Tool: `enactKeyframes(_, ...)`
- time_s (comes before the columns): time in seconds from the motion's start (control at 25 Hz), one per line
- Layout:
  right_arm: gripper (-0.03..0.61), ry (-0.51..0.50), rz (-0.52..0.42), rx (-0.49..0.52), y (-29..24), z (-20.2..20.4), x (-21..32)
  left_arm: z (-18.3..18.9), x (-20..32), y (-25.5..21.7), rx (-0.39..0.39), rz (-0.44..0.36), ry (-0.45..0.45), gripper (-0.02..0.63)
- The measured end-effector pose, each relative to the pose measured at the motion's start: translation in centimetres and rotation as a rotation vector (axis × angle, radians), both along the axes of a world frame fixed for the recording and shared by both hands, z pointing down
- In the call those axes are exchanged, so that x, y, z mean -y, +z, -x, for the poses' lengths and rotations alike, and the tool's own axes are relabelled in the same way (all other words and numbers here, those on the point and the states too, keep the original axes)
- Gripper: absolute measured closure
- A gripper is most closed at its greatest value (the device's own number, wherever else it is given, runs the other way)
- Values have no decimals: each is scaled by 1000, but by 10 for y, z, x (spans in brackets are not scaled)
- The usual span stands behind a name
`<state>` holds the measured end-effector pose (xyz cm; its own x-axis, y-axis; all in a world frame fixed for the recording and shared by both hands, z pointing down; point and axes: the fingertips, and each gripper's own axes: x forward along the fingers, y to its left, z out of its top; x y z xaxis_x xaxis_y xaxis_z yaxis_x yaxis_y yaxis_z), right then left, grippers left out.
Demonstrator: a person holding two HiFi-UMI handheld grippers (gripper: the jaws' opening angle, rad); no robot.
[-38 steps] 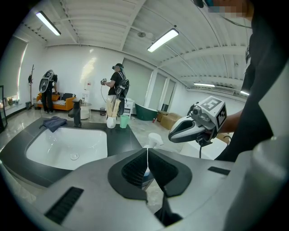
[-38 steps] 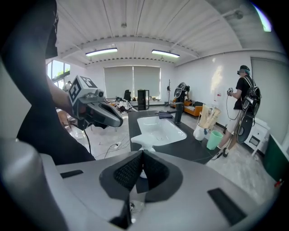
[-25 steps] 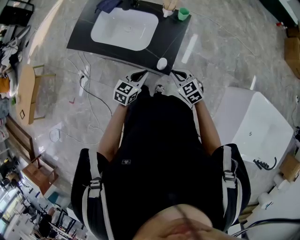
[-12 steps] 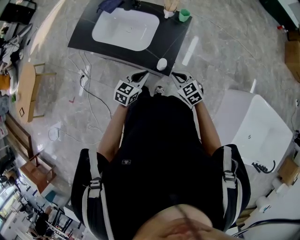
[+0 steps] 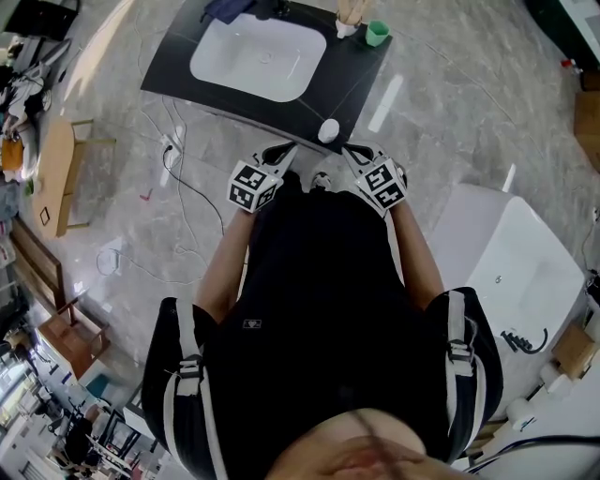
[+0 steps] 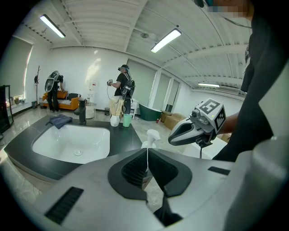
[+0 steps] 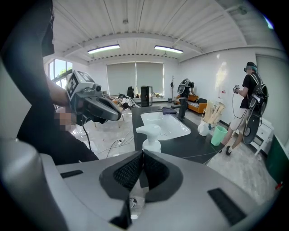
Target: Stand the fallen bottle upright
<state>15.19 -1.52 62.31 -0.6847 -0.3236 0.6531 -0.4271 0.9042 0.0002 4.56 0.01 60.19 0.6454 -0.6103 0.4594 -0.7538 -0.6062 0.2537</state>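
A white pump bottle (image 5: 328, 130) stands upright on the near corner of the black counter (image 5: 178, 87). It shows just beyond the jaws in the left gripper view (image 6: 151, 136) and in the right gripper view (image 7: 151, 134). My left gripper (image 5: 281, 150) and right gripper (image 5: 354, 150) hover side by side in front of the person's body, short of the counter edge and apart from the bottle. Both are shut with nothing between the jaws, as seen for the left gripper (image 6: 147, 159) and the right gripper (image 7: 142, 160).
A white sink (image 5: 258, 58) is set in the counter, with a dark cloth (image 5: 225, 9), a holder (image 5: 348, 17) and a green cup (image 5: 377, 34) along its far edge. A white bathtub (image 5: 525, 272) stands at the right. Cables lie on the floor (image 5: 178, 178). Other people stand far off (image 6: 121, 92).
The counter has drifted slightly up and right in the head view as the camera shifted. Both grippers and the bottle keep their places.
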Motion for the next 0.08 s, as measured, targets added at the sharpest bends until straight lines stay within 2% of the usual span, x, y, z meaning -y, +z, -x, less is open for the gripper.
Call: enactKeyframes(0.08, 518, -4, 1, -1, 0, 3, 1, 2, 1, 1, -1, 1, 0, 597)
